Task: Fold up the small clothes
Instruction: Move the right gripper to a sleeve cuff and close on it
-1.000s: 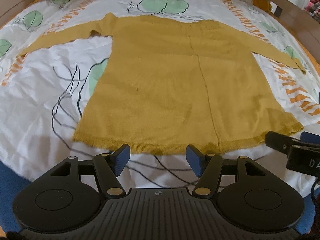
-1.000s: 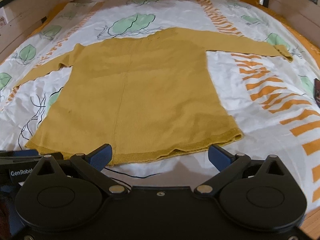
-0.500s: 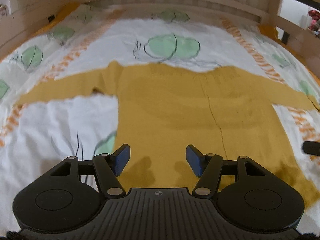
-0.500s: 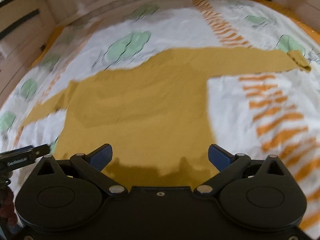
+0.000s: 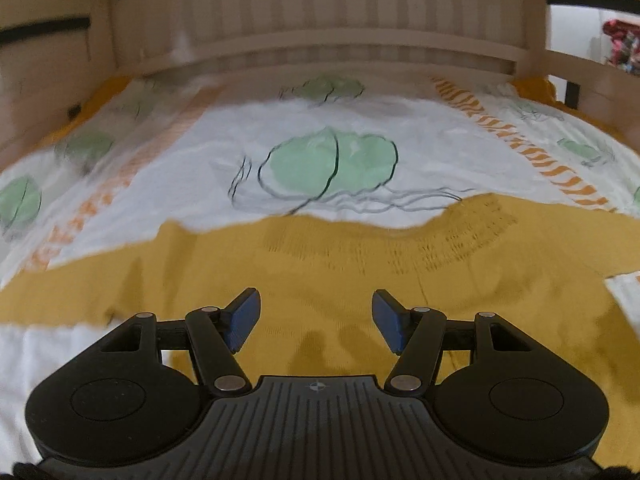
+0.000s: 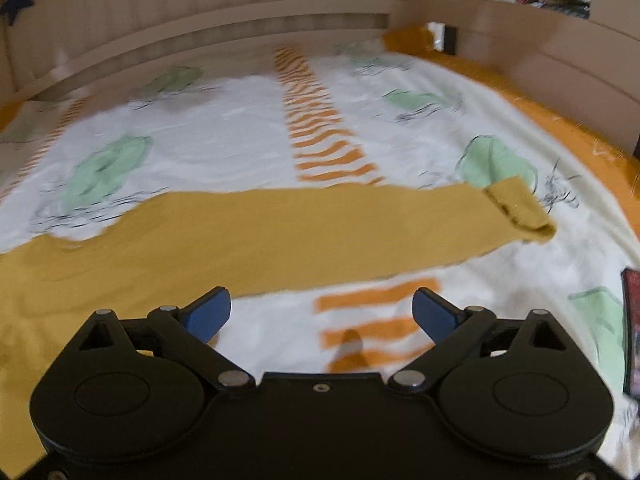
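My right hand-held gripper (image 6: pixel 322 314) gapes wide, empty, above the bed (image 6: pixel 240 136). The yellow sweater's (image 5: pixel 320 264) sleeve (image 6: pixel 320 224) runs left-to-right mid-frame, cuff far right. My left hand-held gripper (image 5: pixel 316 322), also open and empty, hovers over the body.

**Count of things on the bed**

One mustard-yellow knit sweater (image 5: pixel 360 264) is lying flat on one white bedsheet (image 5: pixel 224 152) printed with green leaves and orange stripes. Two sleeves are showing: one sleeve is running off to the left in the left wrist view, and one cuffed sleeve (image 6: pixel 360 220) is stretching right in the right wrist view, ending in one folded cuff (image 6: pixel 516 208).

Two grippers are showing, one left gripper (image 5: pixel 316 320) and one right gripper (image 6: pixel 322 314), each carrying two blue fingertips.

One dark blue star (image 6: pixel 16 0) is hanging on the wooden wall. One dark flat object (image 6: pixel 632 328) is lying at the sheet's right edge.
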